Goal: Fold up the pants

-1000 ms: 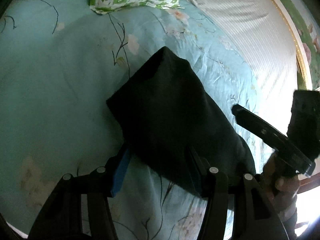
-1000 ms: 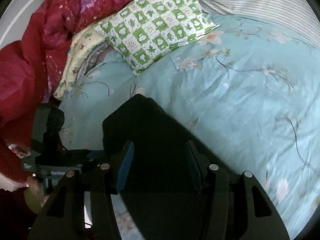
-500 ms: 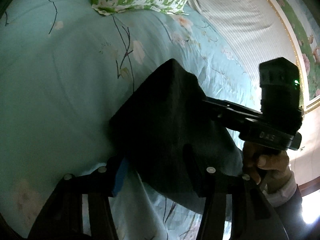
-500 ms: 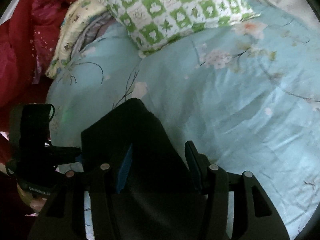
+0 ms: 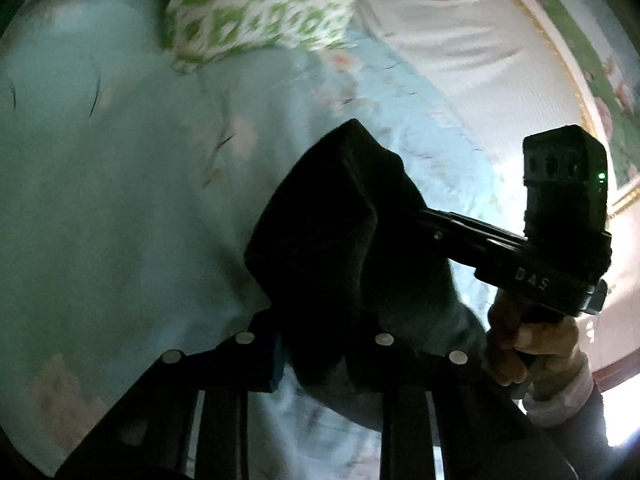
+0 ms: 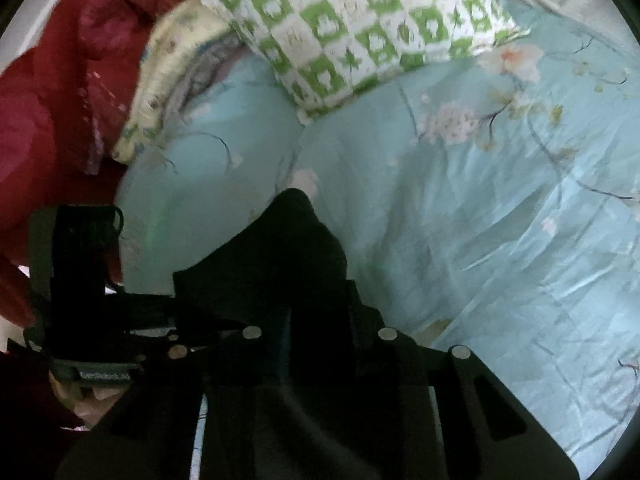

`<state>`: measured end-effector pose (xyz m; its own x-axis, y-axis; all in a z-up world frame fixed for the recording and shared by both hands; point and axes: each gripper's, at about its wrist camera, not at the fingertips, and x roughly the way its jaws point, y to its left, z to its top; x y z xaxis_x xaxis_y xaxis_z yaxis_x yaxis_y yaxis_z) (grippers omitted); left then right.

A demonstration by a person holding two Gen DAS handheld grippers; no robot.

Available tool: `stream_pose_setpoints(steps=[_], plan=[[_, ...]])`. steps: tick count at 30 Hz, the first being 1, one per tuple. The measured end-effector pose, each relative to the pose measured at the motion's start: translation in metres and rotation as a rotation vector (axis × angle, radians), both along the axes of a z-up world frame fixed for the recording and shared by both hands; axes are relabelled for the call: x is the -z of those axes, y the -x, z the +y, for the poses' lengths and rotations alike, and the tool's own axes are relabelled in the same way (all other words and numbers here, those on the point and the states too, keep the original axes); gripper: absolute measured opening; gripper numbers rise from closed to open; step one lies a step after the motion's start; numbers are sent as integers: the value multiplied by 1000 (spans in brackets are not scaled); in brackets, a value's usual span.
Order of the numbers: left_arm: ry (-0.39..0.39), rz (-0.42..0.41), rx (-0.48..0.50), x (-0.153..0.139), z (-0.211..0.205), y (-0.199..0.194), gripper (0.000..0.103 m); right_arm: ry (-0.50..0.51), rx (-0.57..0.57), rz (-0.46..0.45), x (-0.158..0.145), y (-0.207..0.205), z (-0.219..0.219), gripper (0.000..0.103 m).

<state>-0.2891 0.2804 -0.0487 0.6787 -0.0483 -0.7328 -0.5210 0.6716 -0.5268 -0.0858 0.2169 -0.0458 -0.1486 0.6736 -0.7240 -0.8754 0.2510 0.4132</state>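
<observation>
The black pants (image 5: 328, 232) are a folded bundle held up above the light blue floral bedspread (image 5: 120, 200). My left gripper (image 5: 320, 344) has the bundle between its fingers and is shut on it. My right gripper (image 6: 316, 320) is shut on the same bundle (image 6: 288, 256) from the other side. In the left wrist view the right gripper's body (image 5: 520, 256) reaches into the pants from the right, with the person's hand (image 5: 532, 344) below it. In the right wrist view the left gripper's body (image 6: 80, 300) is at the left.
A green and white checked pillow (image 6: 360, 28) lies at the head of the bed. A red blanket (image 6: 60, 80) is heaped at the left, with a pale yellow pillow (image 6: 168, 80) beside it. A white striped sheet (image 5: 460, 60) borders the bedspread.
Both grippers have closed in on the pants and lifted the bundle off the bedspread. The bundle has bunched up narrower. The views have tilted toward the pillow.
</observation>
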Motion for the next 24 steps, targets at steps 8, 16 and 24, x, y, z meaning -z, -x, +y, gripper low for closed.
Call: stream_pose_setpoints(steps=[8, 16, 24], plan=[[-81, -120, 134, -69, -57, -16, 22, -184, 108, -4, -60, -1, -76, 20], [-144, -197, 312, -113, -134, -41, 22, -301, 248, -35, -96, 9, -170, 20], [-190, -193, 481, -116, -210, -63, 22, -350, 394, -33, -91, 23, -262, 20]])
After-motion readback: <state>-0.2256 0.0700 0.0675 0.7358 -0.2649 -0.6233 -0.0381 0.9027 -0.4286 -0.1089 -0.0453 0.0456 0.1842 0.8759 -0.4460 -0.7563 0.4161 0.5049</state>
